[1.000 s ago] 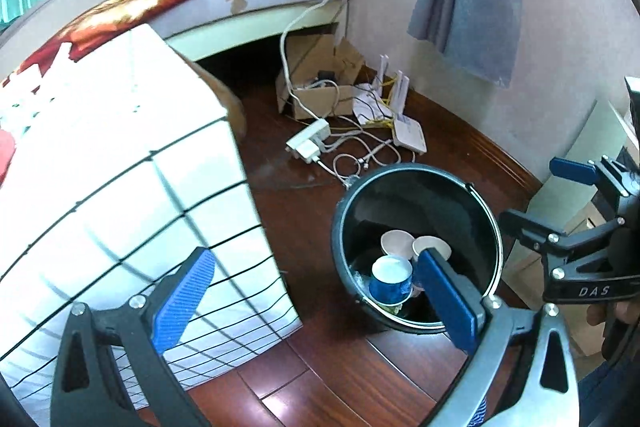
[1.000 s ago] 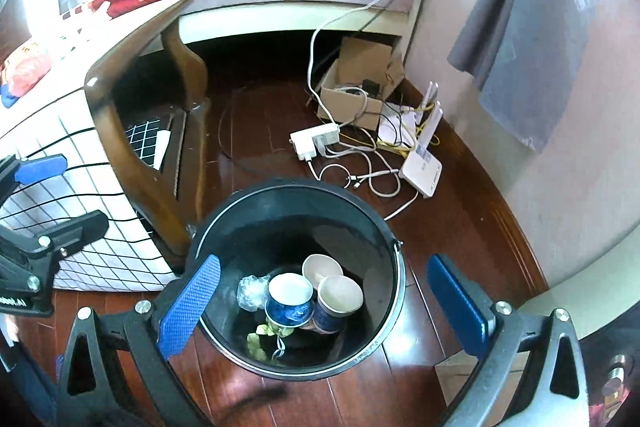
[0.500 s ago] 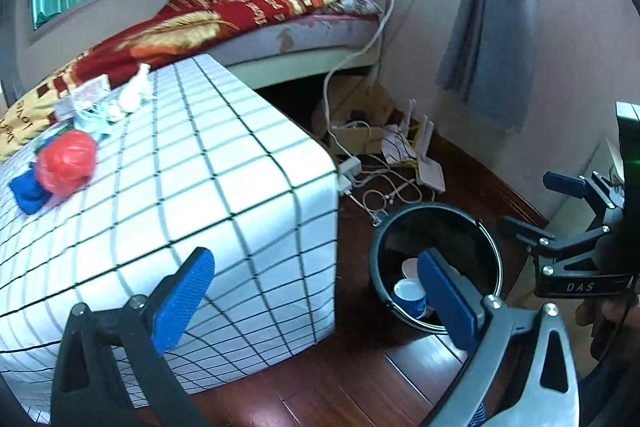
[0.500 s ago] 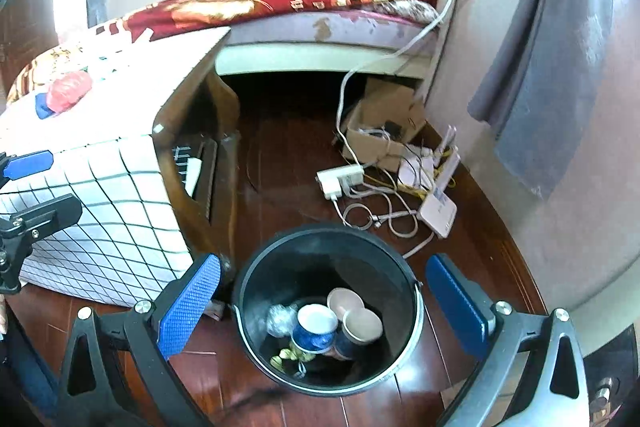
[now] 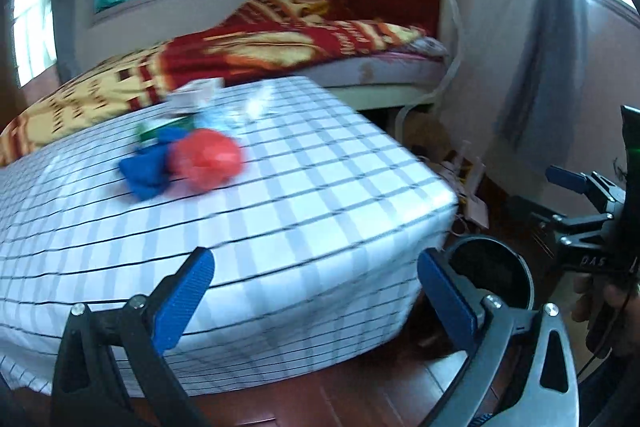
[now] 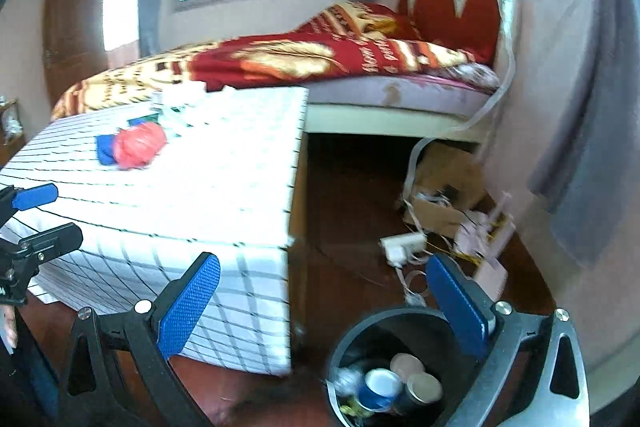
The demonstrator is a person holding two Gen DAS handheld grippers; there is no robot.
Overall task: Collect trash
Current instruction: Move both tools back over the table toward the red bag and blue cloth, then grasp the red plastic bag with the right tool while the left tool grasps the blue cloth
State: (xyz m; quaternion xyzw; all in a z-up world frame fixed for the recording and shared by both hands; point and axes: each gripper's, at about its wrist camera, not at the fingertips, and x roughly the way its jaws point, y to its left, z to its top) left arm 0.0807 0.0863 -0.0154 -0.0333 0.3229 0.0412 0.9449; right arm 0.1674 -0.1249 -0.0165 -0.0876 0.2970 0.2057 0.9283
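We see both grippers wide open and holding nothing: the left hand-held gripper [image 5: 312, 291] and the right hand-held gripper [image 6: 324, 299]. A red ball of trash [image 5: 208, 161], maybe a bag, lies on the table [image 5: 280, 211]. The bin [image 6: 352, 339] stands on the floor beside it.

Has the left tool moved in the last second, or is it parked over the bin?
Yes. The left tool has swung up and away from the bin, which now sits low at the right edge of its view, and faces the checked table.
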